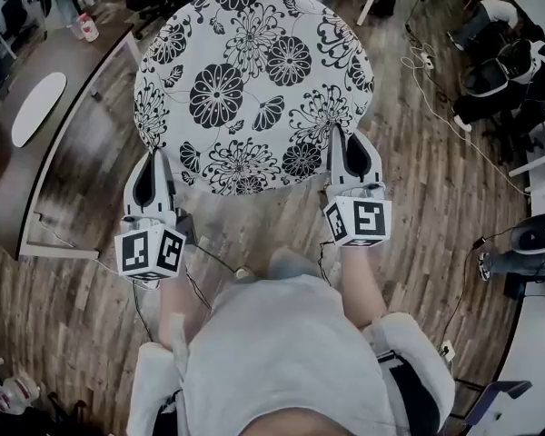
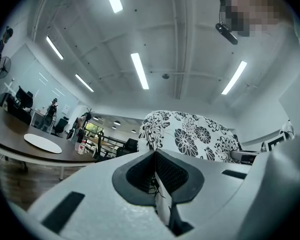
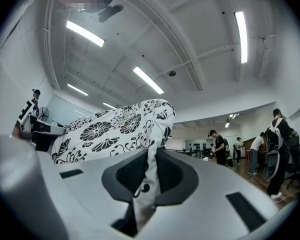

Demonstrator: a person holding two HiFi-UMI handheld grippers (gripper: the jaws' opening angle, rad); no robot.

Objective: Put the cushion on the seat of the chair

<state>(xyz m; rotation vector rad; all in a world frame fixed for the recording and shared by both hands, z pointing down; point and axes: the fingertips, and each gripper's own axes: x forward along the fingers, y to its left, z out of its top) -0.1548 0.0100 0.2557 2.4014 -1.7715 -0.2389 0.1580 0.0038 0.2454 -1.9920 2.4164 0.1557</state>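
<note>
**Head view.** Setting: wood floor [image 1: 436,198], with a curved tabletop [image 1: 73,80] at the left that carries a white disc [image 1: 38,107]. Dark chairs [image 1: 504,71] stand at the upper right, well apart from the hands.
- Cushion [image 1: 254,71]: round, with a black flower print on white. It is held out above the floor in front of the person.
- Left gripper [image 1: 153,163]: at the cushion's near left rim.
- Right gripper [image 1: 352,143]: at the near right rim.
- No seat shows under the cushion, which hides whatever lies below it.

**Left gripper view.** Setting: ceiling with strip lights [image 2: 140,70]. The tabletop [image 2: 20,151] and disc [image 2: 42,143] are at the left.
- Left gripper [image 2: 157,176]: jaws pressed together on a thin strip of the cushion's edge.
- Cushion [image 2: 190,134]: rises beyond the jaws, to the right.

**Right gripper view.** Setting: the same ceiling, with people [image 3: 220,146] standing far off at the right.
- Right gripper [image 3: 149,176]: jaws pinching a fold of cushion fabric, which runs down between the pads.
- Cushion [image 3: 115,129]: spreads away to the left.

**Progress (judged).** The cushion is lifted and gripped at two points. Carrying it to the chair and setting it on the seat are both left to do. Which chair is meant cannot be told.

**View differences.** Only the head view shows the cushion whole, the floor and the chairs. Only the gripper views show the pinches themselves. The people appear in the right gripper view alone.
</note>
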